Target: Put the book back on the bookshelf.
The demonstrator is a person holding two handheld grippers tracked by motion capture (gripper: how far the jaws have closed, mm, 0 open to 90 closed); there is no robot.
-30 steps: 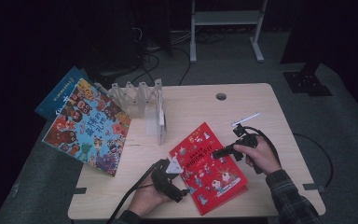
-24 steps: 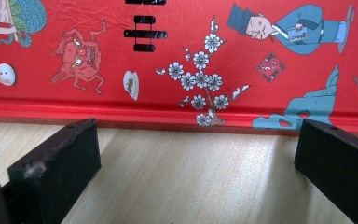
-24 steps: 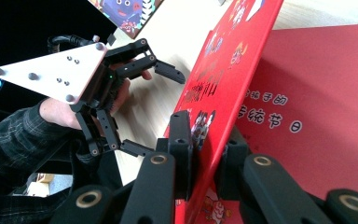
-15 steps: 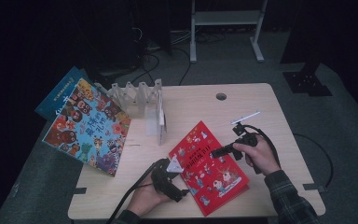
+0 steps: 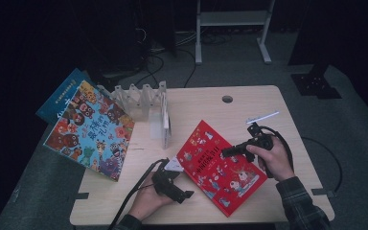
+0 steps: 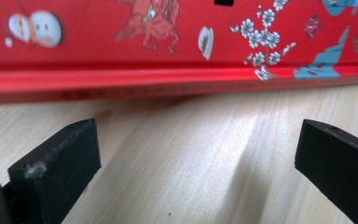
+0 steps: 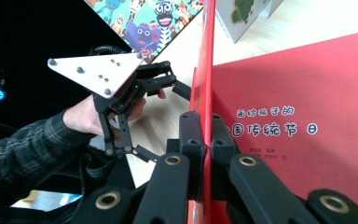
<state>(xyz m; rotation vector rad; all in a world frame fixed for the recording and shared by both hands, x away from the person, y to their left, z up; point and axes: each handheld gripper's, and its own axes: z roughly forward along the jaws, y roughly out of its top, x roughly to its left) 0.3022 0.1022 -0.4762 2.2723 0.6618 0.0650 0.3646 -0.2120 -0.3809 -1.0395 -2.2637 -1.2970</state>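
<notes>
A red picture book (image 5: 220,167) lies near the table's front, tilted up a little on its right side. My right gripper (image 5: 227,152) reaches in from the right and is shut on the book's edge. Its jaws have just been closing, and in the right gripper view they (image 7: 207,128) pinch the thin red edge (image 7: 209,56), with the titled cover (image 7: 298,93) beside it. My left gripper (image 5: 177,181) rests on the table at the book's left corner. Its jaws (image 6: 196,154) stand open and hold nothing, facing the red spine (image 6: 168,84).
A colourful animal book (image 5: 91,129) overhangs the table's left edge, a blue book (image 5: 62,93) under it. A clear slotted rack (image 5: 141,98) holds an upright white book (image 5: 165,127). A white strip (image 5: 262,117) lies at the right, a cable hole (image 5: 227,99) at the back.
My right gripper has risen slightly with the red book's edge in it, tipping that side up. The left gripper has stayed where it was.
</notes>
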